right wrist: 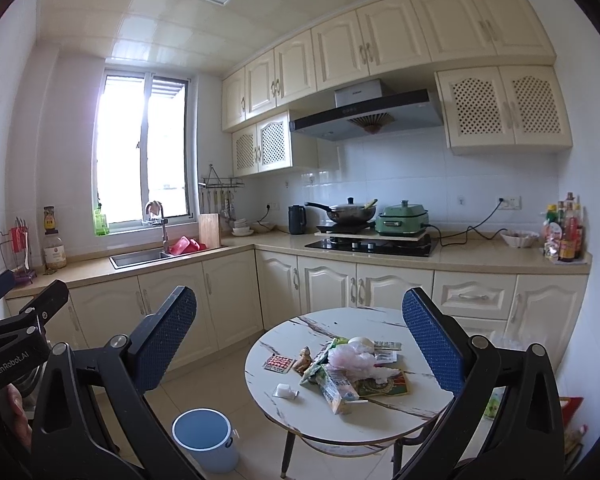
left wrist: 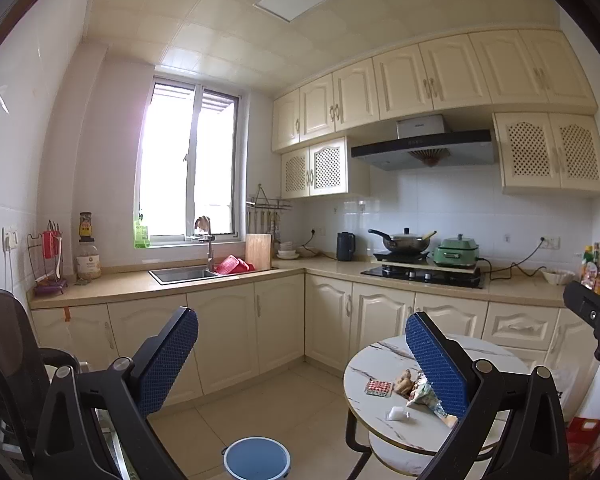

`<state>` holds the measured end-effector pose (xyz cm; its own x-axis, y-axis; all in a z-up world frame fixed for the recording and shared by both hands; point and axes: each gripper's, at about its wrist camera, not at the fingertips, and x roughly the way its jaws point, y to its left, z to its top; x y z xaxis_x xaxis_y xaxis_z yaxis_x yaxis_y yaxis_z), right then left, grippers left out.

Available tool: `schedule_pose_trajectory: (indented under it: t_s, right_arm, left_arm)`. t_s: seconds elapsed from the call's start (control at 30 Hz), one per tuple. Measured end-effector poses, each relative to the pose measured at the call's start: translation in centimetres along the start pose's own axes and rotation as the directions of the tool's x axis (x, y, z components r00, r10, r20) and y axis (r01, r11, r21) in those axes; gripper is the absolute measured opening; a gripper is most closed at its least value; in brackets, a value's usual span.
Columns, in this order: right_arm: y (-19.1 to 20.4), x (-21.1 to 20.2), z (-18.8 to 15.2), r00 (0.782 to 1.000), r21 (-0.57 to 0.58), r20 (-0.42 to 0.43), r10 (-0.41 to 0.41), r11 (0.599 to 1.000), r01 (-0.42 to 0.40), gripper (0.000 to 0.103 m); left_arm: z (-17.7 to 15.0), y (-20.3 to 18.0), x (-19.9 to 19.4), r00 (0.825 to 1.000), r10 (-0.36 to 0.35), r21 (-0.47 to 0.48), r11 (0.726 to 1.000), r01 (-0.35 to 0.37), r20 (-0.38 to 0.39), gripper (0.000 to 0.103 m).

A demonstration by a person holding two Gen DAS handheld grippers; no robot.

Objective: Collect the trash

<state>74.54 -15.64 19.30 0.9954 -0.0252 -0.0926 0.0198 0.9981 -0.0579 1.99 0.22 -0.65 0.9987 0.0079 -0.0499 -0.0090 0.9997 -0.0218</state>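
A pile of trash [right wrist: 342, 368] lies on a round marble-top table [right wrist: 380, 320]: crumpled wrappers, a pink plastic bag, a green carton, a red pill blister [right wrist: 278, 363] and a small white packet [right wrist: 285, 391]. A white bucket with a blue inside [right wrist: 202, 429] stands on the floor left of the table. My right gripper [right wrist: 300, 336] is open, held level in the air short of the table, nothing between its blue pads. My left gripper [left wrist: 302, 356] is open too, left of the table [left wrist: 364, 368], above the bucket [left wrist: 257, 458]; its right finger hides part of the trash [left wrist: 414, 388].
Cream cabinets and an L-shaped counter [right wrist: 260, 246] run behind, with a sink [right wrist: 140, 258], a hob with a wok [right wrist: 350, 212] and a green cooker [right wrist: 404, 216]. A black chair [left wrist: 8, 352] stands at the left. A red bag [right wrist: 570, 404] sits on the floor right of the table.
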Motion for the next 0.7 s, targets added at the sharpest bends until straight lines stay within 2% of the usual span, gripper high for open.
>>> schedule_pose_trajectory:
  t_s: [0.2, 0.27, 0.33, 0.37, 0.47, 0.5, 0.53, 0.57, 0.6, 0.63, 0.67, 0.7]
  right_arm:
    - [-2.6, 4.6, -3.0, 0.997, 0.006, -0.066, -0.038, 0.999, 0.038, 0.103]
    - [-3.7, 7.0, -4.9, 0.991, 0.011, -0.121, -0.057, 0.998, 0.058, 0.103]
    - [-4.9, 9.7, -7.2, 0.98, 0.015, -0.188, -0.067, 0.997, 0.071, 0.103]
    - [-5.4, 11.0, -8.4, 0.972, 0.017, -0.224, -0.068, 0.997, 0.074, 0.103]
    - [-7.1, 15.3, -12.5, 0.939, 0.021, -0.337, -0.061, 0.997, 0.072, 0.103]
    - [-7.6, 16.8, -14.0, 0.924, 0.02, -0.378, -0.059, 0.997, 0.072, 0.103]
    - [-8.0, 18.1, -15.1, 0.913, 0.022, -0.405, -0.053, 0.997, 0.068, 0.103]
    - [-8.4, 19.2, -16.2, 0.905, 0.021, -0.424, -0.048, 0.998, 0.063, 0.103]
    - [-8.7, 20.6, -17.3, 0.892, 0.017, -0.45, -0.048, 0.998, 0.062, 0.103]
    - [-9.0, 21.8, -18.1, 0.883, 0.014, -0.466, -0.047, 0.998, 0.061, 0.103]
    - [-9.4, 23.1, -19.0, 0.873, 0.01, -0.485, -0.047, 0.998, 0.059, 0.103]
    - [-9.6, 24.1, -19.8, 0.865, 0.004, -0.5, -0.05, 0.998, 0.06, 0.103]
  left_arm:
    - [-3.4, -0.1, 6.0, 0.998, -0.035, -0.065, 0.997, 0.031, -0.052, 0.102]
    - [-5.0, -0.4, 9.2, 0.993, -0.065, -0.084, 0.995, 0.057, -0.101, 0.102]
    - [-6.3, -1.4, 12.8, 0.98, -0.102, -0.156, 0.985, 0.076, -0.172, 0.102]
    - [-6.4, -2.7, 13.9, 0.965, -0.15, -0.315, 0.946, 0.077, -0.215, 0.102]
    - [-6.5, -5.1, 17.3, 0.913, -0.259, -0.461, 0.883, 0.092, -0.314, 0.102]
    - [-5.9, -5.8, 18.7, 0.894, -0.301, -0.467, 0.876, 0.123, -0.331, 0.102]
    - [-6.0, -5.8, 19.3, 0.868, -0.322, -0.481, 0.87, 0.113, -0.378, 0.102]
    - [-5.3, -6.1, 20.4, 0.854, -0.35, -0.473, 0.869, 0.143, -0.385, 0.102]
    - [-5.1, -6.9, 21.5, 0.855, -0.354, -0.424, 0.888, 0.18, -0.378, 0.102]
    - [-4.2, -7.2, 22.4, 0.837, -0.373, -0.419, 0.887, 0.195, -0.4, 0.102]
    - [-5.5, -6.6, 23.1, 0.812, -0.359, -0.384, 0.905, 0.183, -0.46, 0.102]
    - [-5.3, -6.4, 24.0, 0.792, -0.366, -0.365, 0.91, 0.195, -0.489, 0.102]
